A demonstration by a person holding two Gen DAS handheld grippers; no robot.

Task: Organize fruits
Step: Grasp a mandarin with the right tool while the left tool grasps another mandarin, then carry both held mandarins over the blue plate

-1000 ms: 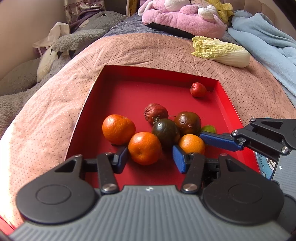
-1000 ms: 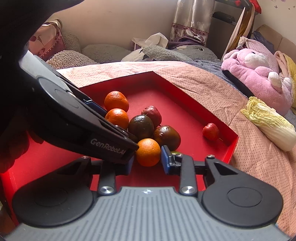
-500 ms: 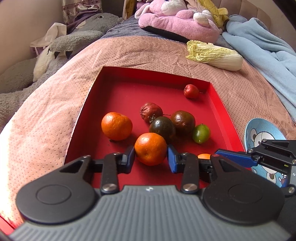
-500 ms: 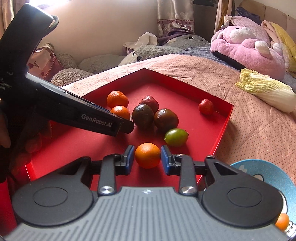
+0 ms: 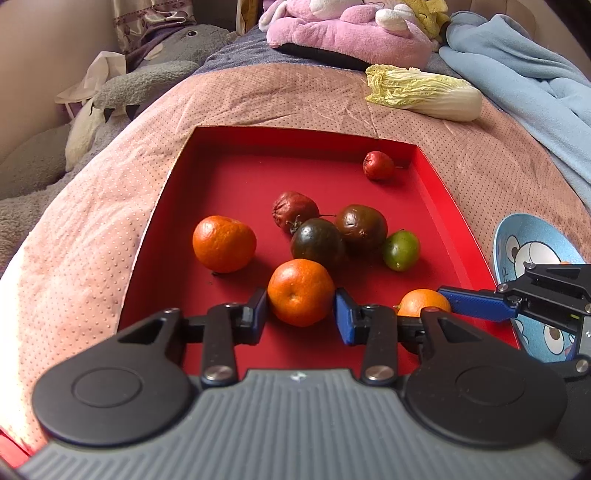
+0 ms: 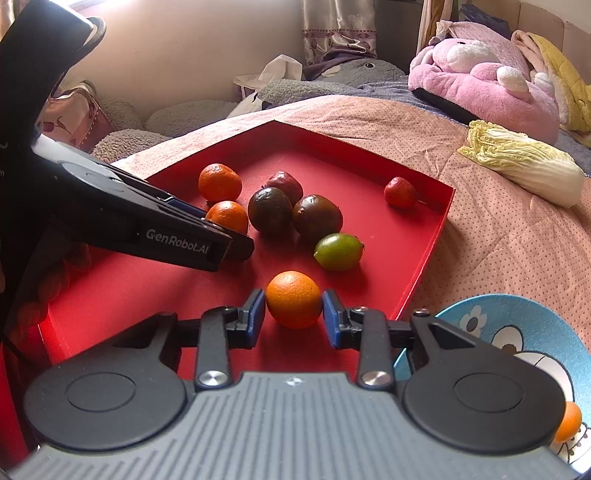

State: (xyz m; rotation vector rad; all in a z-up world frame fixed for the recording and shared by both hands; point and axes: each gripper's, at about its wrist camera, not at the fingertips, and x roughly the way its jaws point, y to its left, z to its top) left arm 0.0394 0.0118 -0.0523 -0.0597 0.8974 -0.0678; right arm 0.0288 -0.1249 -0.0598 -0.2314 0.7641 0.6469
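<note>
A red tray (image 5: 177,184) on the bed holds a loose orange (image 5: 224,243), two dark fruits (image 5: 318,239), a wrinkled red fruit (image 5: 294,211), a green fruit (image 5: 400,250) and a small red fruit (image 5: 378,165). My left gripper (image 5: 300,314) is shut on an orange (image 5: 300,291) above the tray floor. My right gripper (image 6: 294,317) is shut on another orange (image 6: 293,299), held near the tray's right rim (image 6: 432,251). A blue cartoon bowl (image 6: 524,332) with an orange (image 6: 569,421) inside sits just right of the tray.
A napa cabbage (image 5: 424,92) lies on the pink dotted blanket beyond the tray. A pink plush toy (image 5: 347,33), a grey plush (image 5: 155,74) and a blue blanket (image 5: 524,74) lie further back. The left gripper's body (image 6: 129,221) crosses the right wrist view.
My right gripper closed on its orange and carried it back and right, out of the fruit cluster toward the bowl. My left gripper closed on its orange. The green fruit became uncovered.
</note>
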